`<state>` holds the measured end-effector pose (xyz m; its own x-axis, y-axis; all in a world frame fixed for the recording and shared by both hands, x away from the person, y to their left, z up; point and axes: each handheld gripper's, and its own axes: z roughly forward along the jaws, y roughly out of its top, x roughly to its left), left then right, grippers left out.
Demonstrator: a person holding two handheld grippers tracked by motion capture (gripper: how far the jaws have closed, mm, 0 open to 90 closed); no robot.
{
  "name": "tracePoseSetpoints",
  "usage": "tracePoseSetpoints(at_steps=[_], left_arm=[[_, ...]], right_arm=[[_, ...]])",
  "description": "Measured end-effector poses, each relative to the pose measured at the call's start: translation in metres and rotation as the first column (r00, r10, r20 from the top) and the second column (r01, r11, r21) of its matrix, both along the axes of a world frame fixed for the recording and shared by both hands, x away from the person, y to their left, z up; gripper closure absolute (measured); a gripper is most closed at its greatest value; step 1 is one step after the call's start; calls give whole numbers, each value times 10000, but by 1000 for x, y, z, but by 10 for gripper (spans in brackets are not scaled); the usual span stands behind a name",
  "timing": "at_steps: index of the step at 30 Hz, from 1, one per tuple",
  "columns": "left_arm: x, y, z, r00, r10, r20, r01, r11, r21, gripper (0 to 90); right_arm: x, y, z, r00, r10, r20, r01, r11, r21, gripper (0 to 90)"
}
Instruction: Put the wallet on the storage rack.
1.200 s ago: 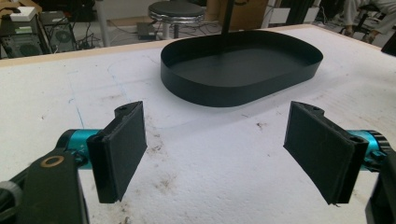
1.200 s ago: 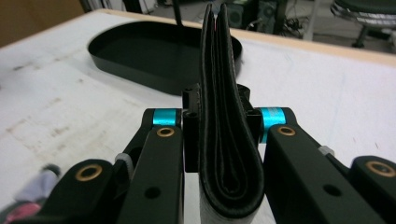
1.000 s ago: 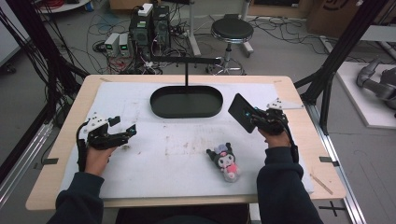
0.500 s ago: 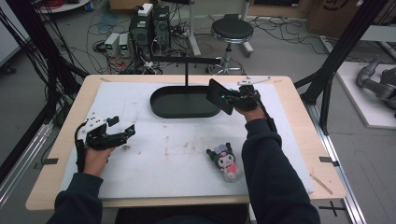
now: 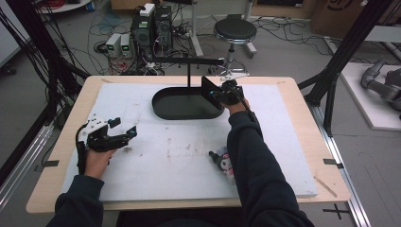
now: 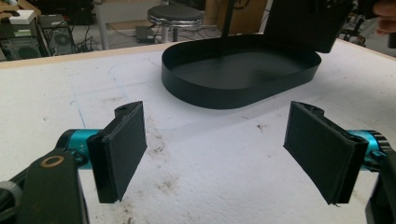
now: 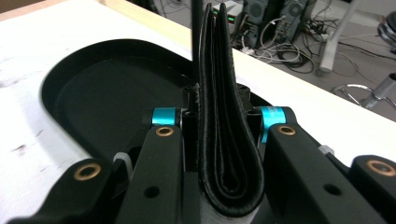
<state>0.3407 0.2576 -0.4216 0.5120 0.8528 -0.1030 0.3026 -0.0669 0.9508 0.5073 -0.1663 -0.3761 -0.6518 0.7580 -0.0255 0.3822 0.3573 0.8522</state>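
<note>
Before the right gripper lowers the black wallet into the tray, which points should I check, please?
1. Right gripper shut on folded black wallet: ok.
2. Wallet above the black oval tray: ok.
3. Tray floor free of things: ok.
4. Stand post behind the tray, apart from the wallet: cannot tell.
5. Left gripper open, away from the tray: ok.
6. Plush toy out of the path: ok.

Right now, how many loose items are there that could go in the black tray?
2. A folded black wallet is clamped upright in the right gripper above the black tray; a small plush toy lies on the white mat beside the person's right sleeve, which may hide more.
</note>
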Motion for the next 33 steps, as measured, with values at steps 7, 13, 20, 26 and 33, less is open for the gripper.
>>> tracePoseSetpoints(at_steps=[7, 13, 20, 26, 33], left_arm=[[0, 0, 0, 10000, -13, 22, 13, 10000, 6, 206], [-1, 0, 0, 10000, -26, 18, 26, 10000, 6, 206], [0, 0, 0, 10000, -10, 26, 10, 10000, 7, 206], [-1, 0, 0, 10000, 0, 2, 0, 10000, -2, 206], [-1, 1, 1, 10000, 56, 31, -56, 10000, 4, 206]], right_arm=[[11, 14, -10, 9966, -639, 511, 681, 9940, -853, 768], [13, 26, -22, 9925, -1016, 686, 1133, 9734, -1989, 769], [13, 36, -29, 9930, -929, 736, 1056, 9752, -1943, 702], [9, 40, -27, 9989, -313, 348, 342, 9957, -862, 546], [7, 41, -23, 9980, -218, 592, 236, 9993, -300, 491]])
